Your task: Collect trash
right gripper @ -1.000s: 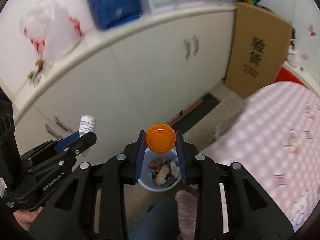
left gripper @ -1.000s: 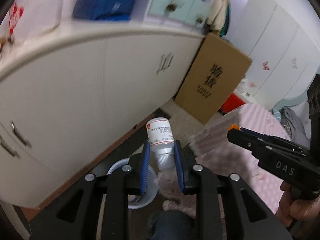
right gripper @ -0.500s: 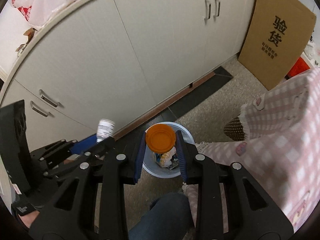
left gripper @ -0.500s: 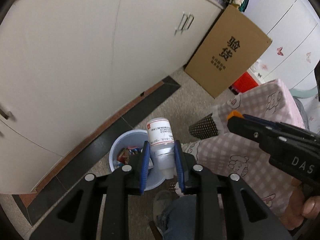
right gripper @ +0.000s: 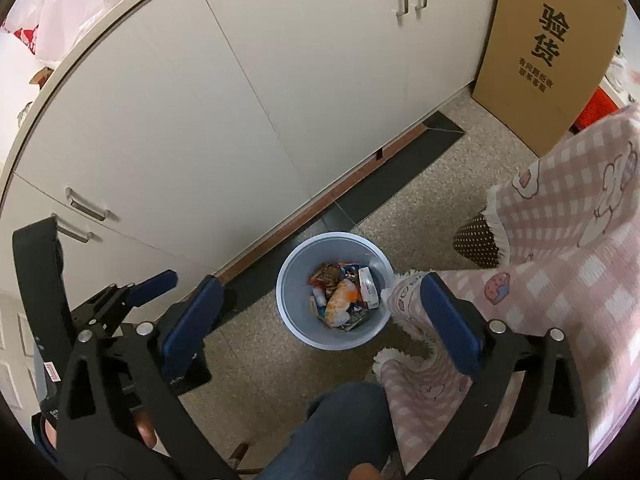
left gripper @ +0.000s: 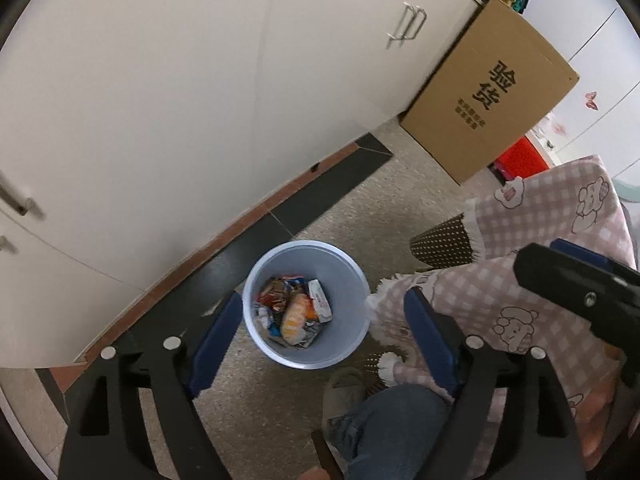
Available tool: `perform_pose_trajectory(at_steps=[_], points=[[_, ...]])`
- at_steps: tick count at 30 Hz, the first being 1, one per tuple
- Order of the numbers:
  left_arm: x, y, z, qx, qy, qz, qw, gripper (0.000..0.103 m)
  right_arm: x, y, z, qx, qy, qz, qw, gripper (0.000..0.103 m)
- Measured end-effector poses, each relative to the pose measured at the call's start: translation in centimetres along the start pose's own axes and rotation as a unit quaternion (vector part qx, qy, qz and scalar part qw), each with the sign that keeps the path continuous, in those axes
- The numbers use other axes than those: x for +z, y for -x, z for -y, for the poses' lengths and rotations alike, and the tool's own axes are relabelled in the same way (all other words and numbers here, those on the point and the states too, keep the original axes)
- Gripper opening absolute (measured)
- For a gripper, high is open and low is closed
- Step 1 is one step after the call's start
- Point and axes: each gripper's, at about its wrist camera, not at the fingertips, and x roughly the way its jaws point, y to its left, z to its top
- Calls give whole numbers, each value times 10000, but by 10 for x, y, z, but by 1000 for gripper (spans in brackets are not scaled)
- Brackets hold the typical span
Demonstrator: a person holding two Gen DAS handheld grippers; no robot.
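White cabinets (right gripper: 280, 100) and a speckled floor (left gripper: 360, 216) are seen behind a cardboard box (right gripper: 548, 52) and pink checked cloth (right gripper: 568, 240). Trash (left gripper: 294, 312) is held in the blue bin (left gripper: 260, 292); the left gripper (left gripper: 320, 328) and right gripper (right gripper: 320, 316), both empty, are opening wide above it.

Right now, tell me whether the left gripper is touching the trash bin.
Apart. The left wrist view shows the left gripper opening, empty, with the blue trash bin standing on the floor well below it.
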Motion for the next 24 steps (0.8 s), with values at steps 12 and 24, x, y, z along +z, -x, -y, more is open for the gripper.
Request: perform_pose_trajectory(at_steps=[12,24], points=[[-6,103,49,685,-385,1131,9905,91,-11,113,1,265,103,1103,9935,97],[-44,249,167,888,-1198,3008,9420,93,-69,286,59,-395,-438,2624,9631,97]])
